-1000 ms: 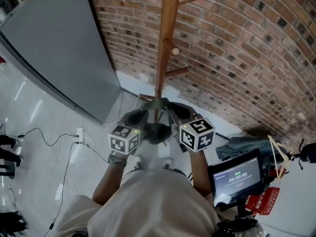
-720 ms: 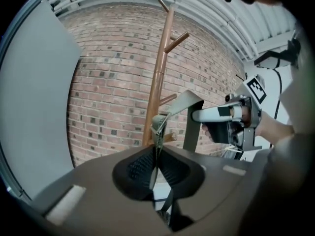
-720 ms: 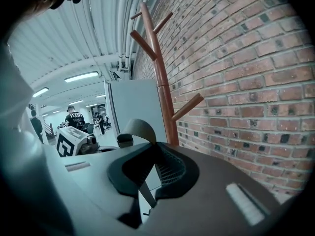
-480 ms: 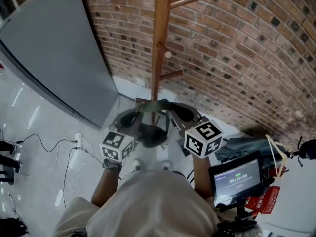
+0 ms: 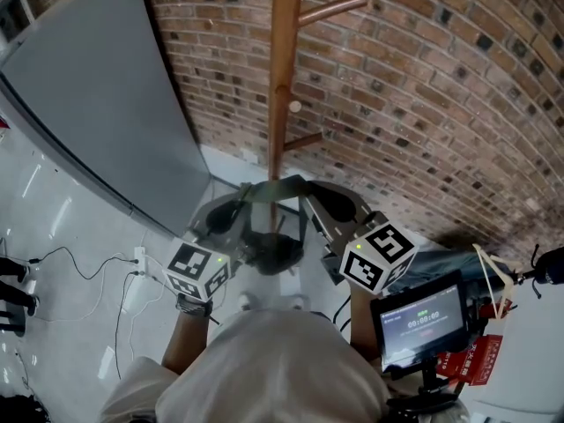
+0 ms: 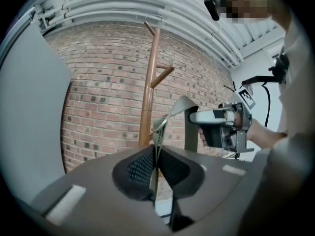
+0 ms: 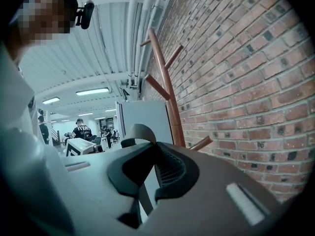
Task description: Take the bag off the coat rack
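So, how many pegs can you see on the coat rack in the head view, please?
3: upper right peg, end-on peg mid-post, lower right peg; others may be hidden.

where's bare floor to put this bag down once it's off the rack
Bare floor lies at left, between the grey panel and the cables. The right side is crowded: a screen, a blue cloth and other clutter.
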Demonstrator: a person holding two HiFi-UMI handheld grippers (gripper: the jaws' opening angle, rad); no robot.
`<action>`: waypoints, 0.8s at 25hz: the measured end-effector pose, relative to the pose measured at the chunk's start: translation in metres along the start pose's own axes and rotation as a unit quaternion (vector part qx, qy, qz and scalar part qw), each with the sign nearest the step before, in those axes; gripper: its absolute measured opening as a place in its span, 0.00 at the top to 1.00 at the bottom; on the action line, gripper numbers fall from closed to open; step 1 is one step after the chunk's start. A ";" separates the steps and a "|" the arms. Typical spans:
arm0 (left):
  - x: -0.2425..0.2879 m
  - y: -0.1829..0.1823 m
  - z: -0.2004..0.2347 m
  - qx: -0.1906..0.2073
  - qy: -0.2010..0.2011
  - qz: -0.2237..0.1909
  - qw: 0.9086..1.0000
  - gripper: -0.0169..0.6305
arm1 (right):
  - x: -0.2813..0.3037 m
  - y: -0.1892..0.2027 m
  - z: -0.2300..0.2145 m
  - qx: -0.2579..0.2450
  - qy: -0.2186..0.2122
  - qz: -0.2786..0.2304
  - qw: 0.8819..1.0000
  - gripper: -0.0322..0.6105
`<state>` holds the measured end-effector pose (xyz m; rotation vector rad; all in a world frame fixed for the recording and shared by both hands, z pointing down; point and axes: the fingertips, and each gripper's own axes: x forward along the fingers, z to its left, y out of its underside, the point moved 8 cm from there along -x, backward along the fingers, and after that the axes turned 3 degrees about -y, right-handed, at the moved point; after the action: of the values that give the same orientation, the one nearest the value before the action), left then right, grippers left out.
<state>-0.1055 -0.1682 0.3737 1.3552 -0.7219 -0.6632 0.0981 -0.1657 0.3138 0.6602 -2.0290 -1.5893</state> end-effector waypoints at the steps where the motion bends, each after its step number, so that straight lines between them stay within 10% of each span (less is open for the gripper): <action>1: 0.000 -0.002 -0.001 0.001 0.001 -0.004 1.000 0.95 | -0.001 -0.002 0.000 -0.003 0.004 -0.005 1.000 0.94; 20: -0.004 -0.024 -0.006 0.015 0.008 -0.025 1.000 0.95 | -0.009 -0.011 0.006 -0.047 0.021 -0.039 0.998 0.94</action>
<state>-0.1034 -0.1634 0.3495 1.4080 -0.6885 -0.6825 0.1021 -0.1579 0.3011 0.7384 -1.9067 -1.6900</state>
